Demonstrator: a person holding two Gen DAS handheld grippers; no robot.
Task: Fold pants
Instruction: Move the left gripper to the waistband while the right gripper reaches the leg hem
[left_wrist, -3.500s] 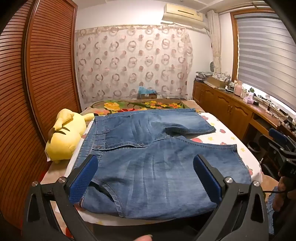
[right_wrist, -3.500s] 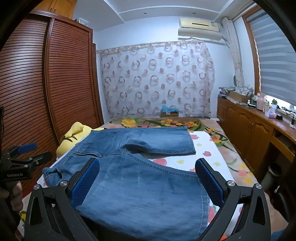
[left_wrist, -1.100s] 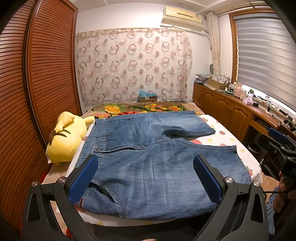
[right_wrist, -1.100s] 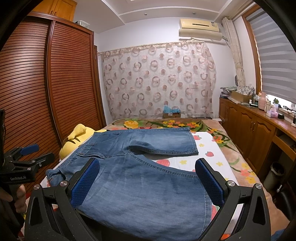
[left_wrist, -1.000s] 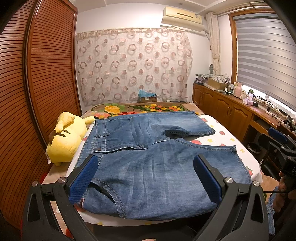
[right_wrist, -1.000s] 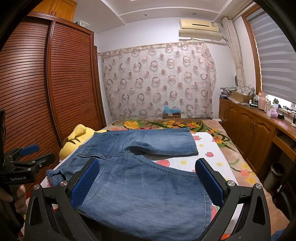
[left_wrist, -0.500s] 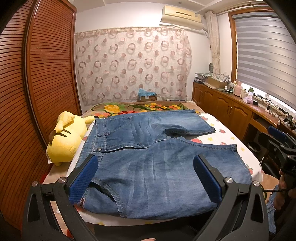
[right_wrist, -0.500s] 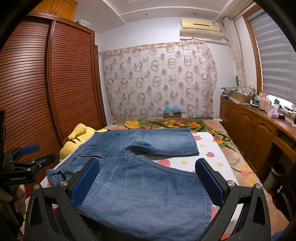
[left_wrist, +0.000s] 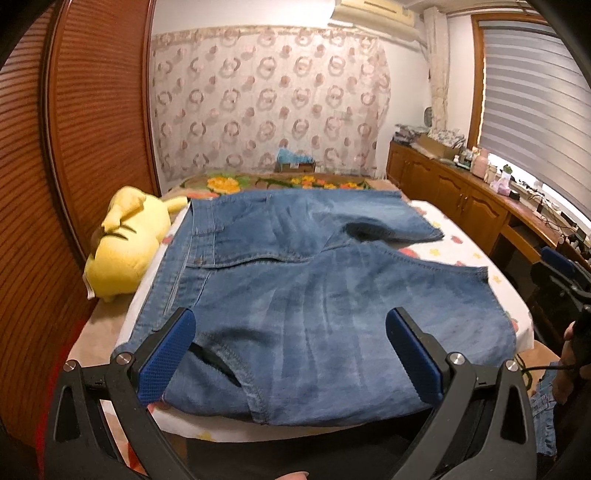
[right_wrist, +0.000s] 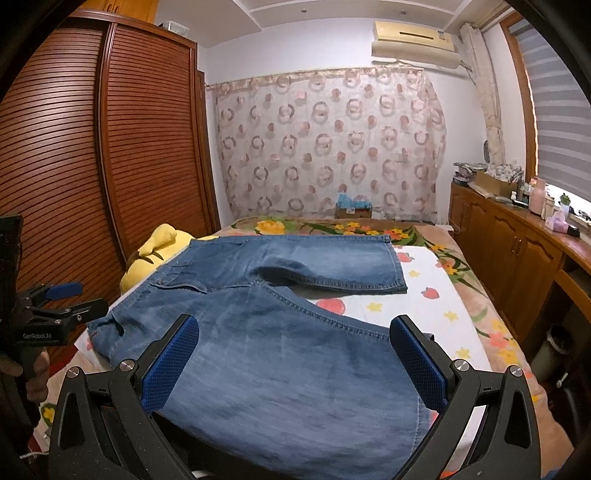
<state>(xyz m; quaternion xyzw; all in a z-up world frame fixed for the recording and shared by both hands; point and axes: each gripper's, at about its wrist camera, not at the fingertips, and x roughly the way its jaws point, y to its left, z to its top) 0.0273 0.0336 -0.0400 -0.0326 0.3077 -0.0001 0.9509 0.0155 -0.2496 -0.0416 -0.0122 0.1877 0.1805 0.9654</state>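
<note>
One pair of denim pants (left_wrist: 314, 295) lies spread flat on the bed (left_wrist: 454, 254), waistband to my left, two legs running to the right, the far leg angled away from the near one w/ a wedge of sheet between. My left gripper (left_wrist: 291, 354) hangs over the near waist corner, jaws spread wide, nothing between the blue pads (left_wrist: 166, 354). My right gripper (right_wrist: 295, 365) hovers over the near leg, also wide apart & holding nothing. Neither touches the denim as far as I can see.

Around: 1 yellow plush toy (left_wrist: 125, 243) just beside the waistband at the bed's left edge, against the louvred wardrobe (right_wrist: 74, 166). 1 floral blanket (right_wrist: 332, 225) at the far end, touching the far leg's edge. 1 small box w/ sth blue on top (right_wrist: 352, 206) past it, before the ring-pattern curtain (right_wrist: 332, 147). Wooden cabinets (right_wrist: 517, 251) run along the right wall, clutter on top too small to count. 1 AC unit (right_wrist: 413, 40) up high. Nothing lies on the pants.
</note>
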